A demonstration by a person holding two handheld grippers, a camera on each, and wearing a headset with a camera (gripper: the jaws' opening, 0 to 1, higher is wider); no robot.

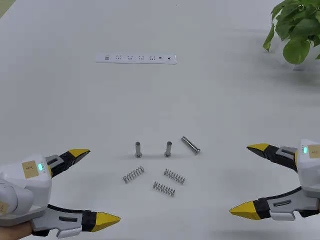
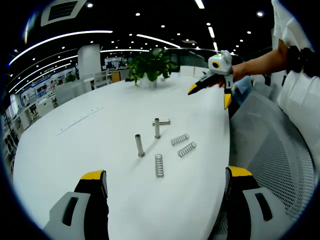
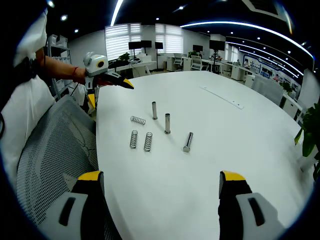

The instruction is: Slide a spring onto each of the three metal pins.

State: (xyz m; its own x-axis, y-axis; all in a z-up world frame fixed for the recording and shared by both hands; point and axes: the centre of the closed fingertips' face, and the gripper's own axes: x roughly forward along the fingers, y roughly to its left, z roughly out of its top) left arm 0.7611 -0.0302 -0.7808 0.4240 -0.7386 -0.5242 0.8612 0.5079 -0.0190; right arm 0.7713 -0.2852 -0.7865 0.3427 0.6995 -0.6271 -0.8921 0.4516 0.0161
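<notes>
Nearest, the left tool (image 1: 103,184) and the right tool (image 1: 240,179) both gape wide and empty. Between them three springs (image 1: 164,188) lie loose on the desk (image 1: 210,100), just in front of the three pins (image 1: 168,148): two upright, one on its side. No pin carries a spring yet, so all three are left to do.

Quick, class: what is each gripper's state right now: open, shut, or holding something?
Left yellow-tipped gripper: open, holding nothing.
Right yellow-tipped gripper: open, holding nothing.
</notes>
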